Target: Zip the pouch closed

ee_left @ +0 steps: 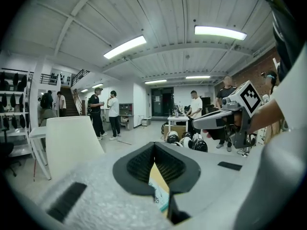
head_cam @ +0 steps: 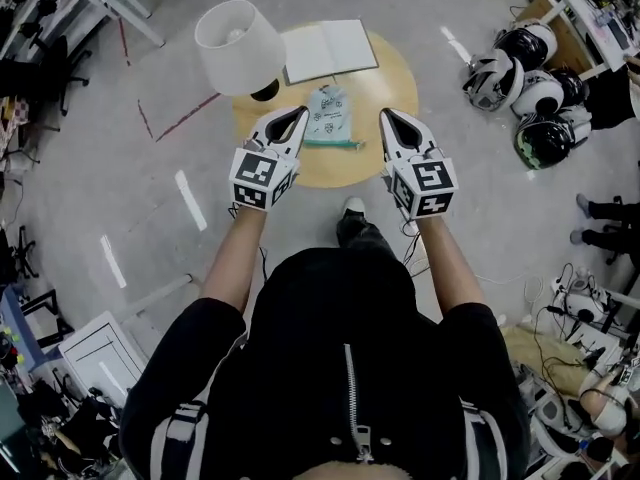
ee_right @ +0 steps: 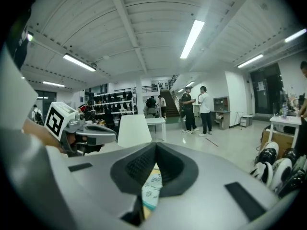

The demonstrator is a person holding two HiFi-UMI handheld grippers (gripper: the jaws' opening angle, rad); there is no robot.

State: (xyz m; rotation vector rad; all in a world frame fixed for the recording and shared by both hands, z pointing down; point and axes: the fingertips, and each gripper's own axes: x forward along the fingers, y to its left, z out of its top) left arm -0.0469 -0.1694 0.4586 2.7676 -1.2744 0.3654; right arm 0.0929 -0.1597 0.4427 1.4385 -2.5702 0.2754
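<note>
Head view: both claws hang over the near edge of the round worktop (head_cam: pixel 372 166) and point away from the person.
Left claw (head_cam: pixel 297 118): jaws pressed together with nothing pinched. The left gripper view shows only a narrow slit between them, with the pouch below it.
Right claw (head_cam: pixel 388 120): jaws also pressed together and empty. The right gripper view shows the same slit, again with the pouch beneath.
Pouch (head_cam: pixel 328 114): lies flat on the worktop, between the two claws and just ahead of their tips. It touches neither claw.
Zip: a teal strip (head_cam: pixel 332 143) runs along the pouch edge nearest the claws. The pull is too small to find, so I cannot tell how far it is closed.
Done so far: nothing, by my reading; the pouch is not held and the zip is untouched.
Left to do: steady the pouch, take hold of the pull, and draw it along the whole edge.
Count, task things: one pouch, two claws.
Count, other things: one white lamp (head_cam: pixel 240 46) beyond the left claw, one open notebook (head_cam: pixel 331 50) beyond the pouch, and at least four helmets (head_cam: pixel 520 78) on the floor off to the right claw's side.
</note>
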